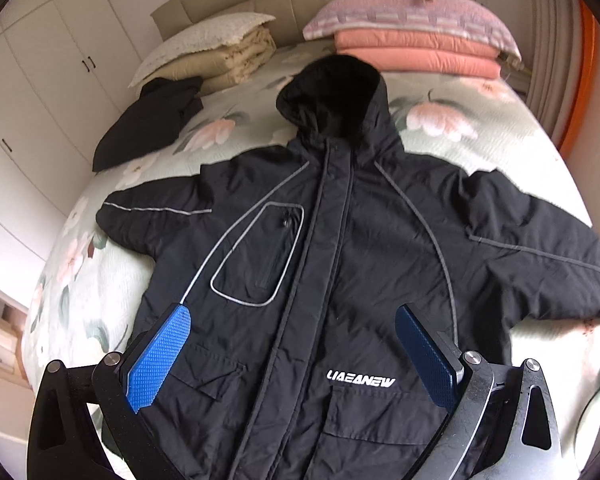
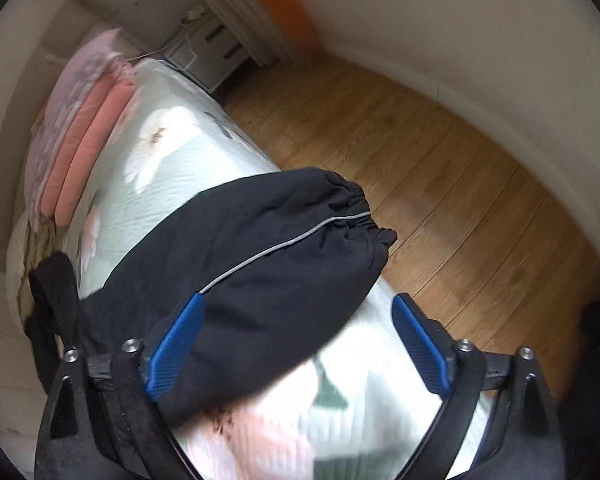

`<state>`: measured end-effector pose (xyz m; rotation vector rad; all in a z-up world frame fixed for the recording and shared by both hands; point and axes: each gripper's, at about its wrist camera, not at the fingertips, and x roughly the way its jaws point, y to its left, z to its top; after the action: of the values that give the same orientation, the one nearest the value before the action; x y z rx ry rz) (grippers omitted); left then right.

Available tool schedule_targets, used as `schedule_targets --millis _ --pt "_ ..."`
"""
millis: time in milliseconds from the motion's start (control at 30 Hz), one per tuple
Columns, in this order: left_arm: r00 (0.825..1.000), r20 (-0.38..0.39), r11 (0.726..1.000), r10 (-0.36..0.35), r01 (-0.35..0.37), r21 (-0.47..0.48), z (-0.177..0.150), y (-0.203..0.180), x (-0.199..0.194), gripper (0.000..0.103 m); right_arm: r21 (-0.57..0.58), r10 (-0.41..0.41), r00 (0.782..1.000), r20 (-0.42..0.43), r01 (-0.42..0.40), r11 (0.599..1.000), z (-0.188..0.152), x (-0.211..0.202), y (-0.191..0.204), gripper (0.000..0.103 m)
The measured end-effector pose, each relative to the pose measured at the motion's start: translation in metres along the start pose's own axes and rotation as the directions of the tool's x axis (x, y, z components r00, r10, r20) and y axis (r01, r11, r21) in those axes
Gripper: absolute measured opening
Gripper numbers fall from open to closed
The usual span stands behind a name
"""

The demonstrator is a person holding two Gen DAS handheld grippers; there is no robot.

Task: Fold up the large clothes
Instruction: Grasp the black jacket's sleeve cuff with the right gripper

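Right wrist view is showing the right gripper [image 2: 296, 344], jaws wide, nearing the jacket [image 1: 332, 264] sleeve [image 2: 268, 248]; left gripper [image 1: 292, 356] is hovering wide-jawed, empty. Next: pinching the cuff [image 2: 364, 216].

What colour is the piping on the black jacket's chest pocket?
Light grey piping, outlining the pocket on the black jacket. It shows best in the left wrist view.
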<state>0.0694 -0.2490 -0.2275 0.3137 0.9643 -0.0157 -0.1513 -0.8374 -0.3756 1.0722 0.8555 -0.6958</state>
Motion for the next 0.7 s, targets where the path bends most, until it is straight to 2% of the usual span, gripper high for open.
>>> schedule_targets --millis 167,233,333,400,433,500,567,700 --pt "0.996 -0.008 0.995 0.085 -0.085 0.050 -0.007 -0.008 0.015 0.102 0.130 0.082 0.995 -0.058 -0.074 0.989 0.011 0.053 -0.037 0.094" --pt "0.996 -0.007 0.994 0.093 -0.093 0.063 -0.011 -0.010 0.018 0.102 0.187 0.169 0.984 -0.059 -0.156 0.970 0.013 0.067 -0.050 0.093" --pt "0.995 -0.013 0.993 0.096 -0.095 0.072 -0.013 -0.011 0.021 0.102 0.250 0.244 0.969 -0.041 -0.226 0.941 0.016 0.080 -0.062 0.082" --pt "0.996 -0.016 0.993 0.093 -0.091 0.073 -0.014 -0.012 0.022 0.102 0.268 0.253 0.967 -0.030 -0.236 0.934 0.015 0.083 -0.064 0.063" --pt "0.996 -0.016 0.993 0.092 -0.091 0.073 -0.014 -0.011 0.022 0.102 0.259 0.246 0.969 -0.022 -0.232 0.938 0.015 0.083 -0.063 0.059" --pt "0.996 -0.015 0.993 0.091 -0.089 0.071 -0.014 -0.011 0.024 0.102 0.229 0.200 0.980 -0.009 -0.193 0.954 0.015 0.078 -0.057 0.029" --pt "0.996 -0.014 0.994 0.092 -0.091 0.067 -0.014 -0.008 0.025 0.102 0.197 0.170 0.985 0.011 -0.169 0.966 0.011 0.067 -0.049 0.025" --pt "0.996 -0.008 0.995 0.086 -0.085 0.060 -0.014 0.001 0.027 0.102 0.071 0.054 0.991 0.121 -0.063 0.995 0.004 0.020 -0.011 0.020"
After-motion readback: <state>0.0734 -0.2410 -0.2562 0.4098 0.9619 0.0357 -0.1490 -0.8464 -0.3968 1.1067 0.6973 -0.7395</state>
